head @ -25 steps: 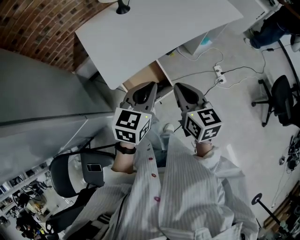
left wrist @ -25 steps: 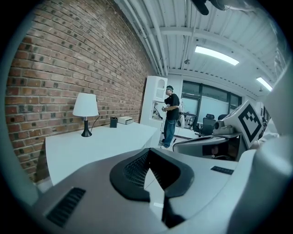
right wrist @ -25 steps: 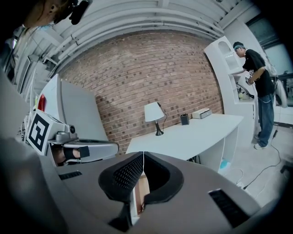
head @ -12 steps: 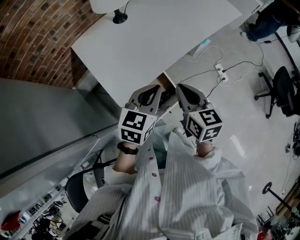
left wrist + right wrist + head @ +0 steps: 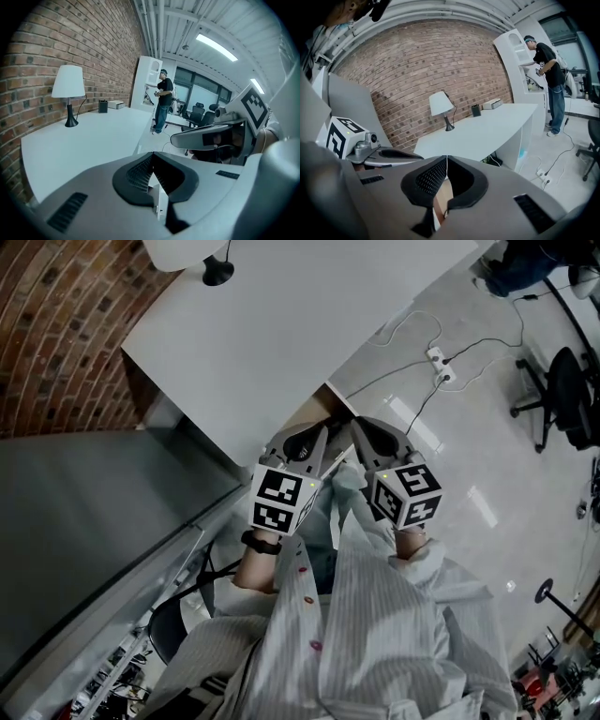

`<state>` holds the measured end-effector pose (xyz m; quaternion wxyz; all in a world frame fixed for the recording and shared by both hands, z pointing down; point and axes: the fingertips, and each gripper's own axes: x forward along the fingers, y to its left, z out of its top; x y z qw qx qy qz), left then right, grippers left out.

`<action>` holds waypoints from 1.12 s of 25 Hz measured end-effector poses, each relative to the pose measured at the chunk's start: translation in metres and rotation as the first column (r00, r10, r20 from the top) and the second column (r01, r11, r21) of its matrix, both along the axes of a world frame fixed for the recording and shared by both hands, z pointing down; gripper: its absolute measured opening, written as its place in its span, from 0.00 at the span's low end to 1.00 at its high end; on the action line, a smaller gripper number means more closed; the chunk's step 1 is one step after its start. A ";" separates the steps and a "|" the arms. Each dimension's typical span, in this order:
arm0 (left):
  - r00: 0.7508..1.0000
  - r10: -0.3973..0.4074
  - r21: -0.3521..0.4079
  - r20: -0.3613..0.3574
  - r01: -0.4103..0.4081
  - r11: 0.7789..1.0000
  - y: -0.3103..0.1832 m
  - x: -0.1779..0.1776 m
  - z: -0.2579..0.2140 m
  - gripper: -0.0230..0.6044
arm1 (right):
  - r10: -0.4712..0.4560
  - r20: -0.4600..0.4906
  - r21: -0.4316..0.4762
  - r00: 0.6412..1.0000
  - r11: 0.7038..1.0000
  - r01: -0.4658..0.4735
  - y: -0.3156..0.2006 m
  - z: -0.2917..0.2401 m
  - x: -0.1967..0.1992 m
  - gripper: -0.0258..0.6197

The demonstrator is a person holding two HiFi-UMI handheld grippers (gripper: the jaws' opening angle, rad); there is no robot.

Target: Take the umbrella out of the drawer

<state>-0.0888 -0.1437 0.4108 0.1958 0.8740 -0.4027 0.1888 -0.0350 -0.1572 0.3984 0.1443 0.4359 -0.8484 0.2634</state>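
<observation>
Our left grey gripper (image 5: 151, 155), jaws pressed together and empty, right grey gripper (image 5: 446, 158) likewise, one white counter (image 5: 93, 136) ahead of both jaws, one white table lamp (image 5: 68, 86) beyond, umbrella we cannot place

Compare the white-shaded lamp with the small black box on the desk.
The white-shaded table lamp stands tall on a thin black stem; the small black box is low and squat. The lamp's shade is white; the box is black. Both stand on the white desk by the brick wall.
</observation>
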 end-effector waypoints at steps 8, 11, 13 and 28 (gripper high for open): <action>0.998 0.036 -0.087 0.042 -0.032 0.996 -0.014 0.014 0.059 0.05 | 0.011 -0.031 -0.075 0.999 0.997 -0.013 -0.012 0.055 0.007 0.09; 0.996 0.058 -0.130 0.063 -0.050 0.990 -0.015 0.023 0.088 0.05 | 0.016 -0.051 -0.104 0.999 0.994 -0.021 -0.014 0.081 0.011 0.09; 0.994 0.081 -0.166 0.076 -0.067 0.984 -0.013 0.029 0.109 0.05 | 0.022 -0.062 -0.127 0.998 0.992 -0.030 -0.014 0.099 0.015 0.09; 0.976 0.130 -0.379 0.173 -0.056 0.924 0.006 0.050 0.289 0.05 | 0.033 -0.082 -0.273 0.996 0.960 -0.054 0.008 0.238 0.046 0.09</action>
